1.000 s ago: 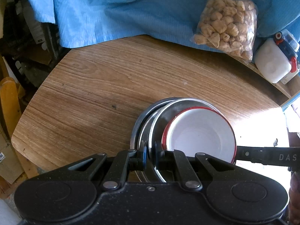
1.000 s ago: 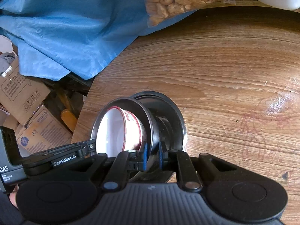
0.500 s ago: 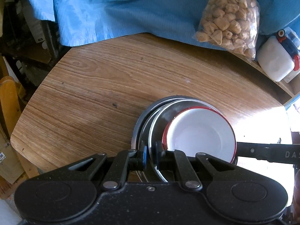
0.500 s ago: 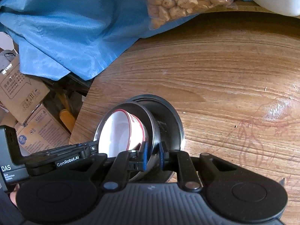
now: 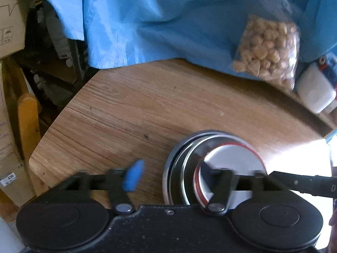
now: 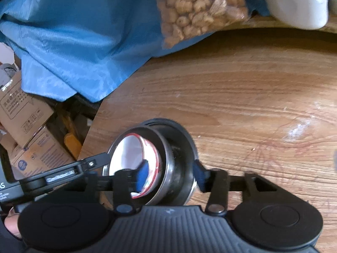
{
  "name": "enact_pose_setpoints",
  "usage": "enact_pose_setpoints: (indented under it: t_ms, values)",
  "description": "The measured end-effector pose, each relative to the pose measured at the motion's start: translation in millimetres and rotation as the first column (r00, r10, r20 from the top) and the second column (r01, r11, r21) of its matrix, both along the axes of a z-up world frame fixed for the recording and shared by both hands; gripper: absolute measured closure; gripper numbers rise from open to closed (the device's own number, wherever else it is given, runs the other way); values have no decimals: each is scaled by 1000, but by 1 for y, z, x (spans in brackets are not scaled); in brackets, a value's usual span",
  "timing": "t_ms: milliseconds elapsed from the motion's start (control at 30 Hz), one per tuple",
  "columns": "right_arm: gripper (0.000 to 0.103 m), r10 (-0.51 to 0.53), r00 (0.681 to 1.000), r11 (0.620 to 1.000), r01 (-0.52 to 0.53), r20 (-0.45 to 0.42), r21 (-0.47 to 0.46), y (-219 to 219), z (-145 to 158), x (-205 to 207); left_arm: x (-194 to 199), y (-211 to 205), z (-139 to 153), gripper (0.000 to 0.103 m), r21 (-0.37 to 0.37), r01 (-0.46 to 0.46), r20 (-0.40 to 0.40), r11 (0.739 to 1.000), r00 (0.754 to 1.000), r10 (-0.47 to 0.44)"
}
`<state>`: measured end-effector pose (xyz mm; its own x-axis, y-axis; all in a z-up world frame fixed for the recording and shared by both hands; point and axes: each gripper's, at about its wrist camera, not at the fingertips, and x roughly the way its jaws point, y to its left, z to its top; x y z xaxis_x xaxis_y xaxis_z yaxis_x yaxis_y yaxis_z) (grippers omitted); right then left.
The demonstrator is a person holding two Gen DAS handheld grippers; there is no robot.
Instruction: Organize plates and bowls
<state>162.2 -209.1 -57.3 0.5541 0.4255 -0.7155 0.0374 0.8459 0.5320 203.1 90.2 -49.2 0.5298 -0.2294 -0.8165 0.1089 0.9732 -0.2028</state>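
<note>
Wood-grain laminate covers the bench, whose rounded corner shows at the left in the left wrist view. Blue cloth hangs over its far edge, and cardboard boxes are stacked beyond the bench corner. A clear bag of pale nuggets lies on the cloth, with a white plastic container just beside it to the right.

Near the bench's front edge stands the nested stack: a dark outer steel bowl holds a second steel bowl, and inside that sits a white enamel bowl with a red rim. In the right wrist view the inner bowls look tilted toward the left, though the fisheye lens may account for it.

The left hand-held gripper has its jaws spread wide; its blue-padded left finger, blurred, is over bare wood left of the stack, while its right finger reaches over the white bowl. It holds nothing. The right hand-held gripper is also spread apart, one blue pad inside the white bowl and the other outside the dark outer bowl, straddling the walls without clamping them.
</note>
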Motion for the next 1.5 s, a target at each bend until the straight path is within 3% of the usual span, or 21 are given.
enact_pose_setpoints:
  t_ms: [133, 200, 333, 500, 700, 833, 1000, 1267, 1500]
  values:
    - [34, -24, 999, 999, 26, 33, -41, 2, 7, -7, -2, 3, 5, 12, -10, -6, 16, 1000, 1000, 6]
    - [23, -39, 998, 997, 42, 49, -63, 4, 9, -12, -4, 3, 6, 2, 7, -16, 17, 1000, 1000, 15]
    - [0, -54, 993, 993, 64, 103, -96, 7, 17, -24, -8, 5, 7, 1, 38, -38, 25, 999, 999, 38]
    - [0, -66, 981, 988, 91, 185, -126, 3, 29, -39, -19, 8, 14, 1, 63, -75, 96, 995, 993, 69]
    - [0, -54, 968, 987, 89, 245, -137, -4, 37, -56, -34, 4, 21, 1, 127, -100, 116, 987, 990, 86]
    - [0, -38, 969, 989, 72, 244, -133, -11, 35, -69, -54, 2, 25, 1, 85, -122, 147, 989, 983, 108]
    - [0, -25, 967, 990, 59, 252, -130, -21, 35, -92, -85, -11, 34, 1, 89, -153, 198, 984, 971, 133]
    - [0, -1, 961, 987, 45, 275, -155, -33, 34, -140, -142, -23, 36, 1, 51, -139, 201, 989, 971, 126]
    - [0, 21, 959, 986, 26, 282, -164, -34, 28, -169, -182, -26, 35, 1, 73, -130, 231, 989, 967, 110]
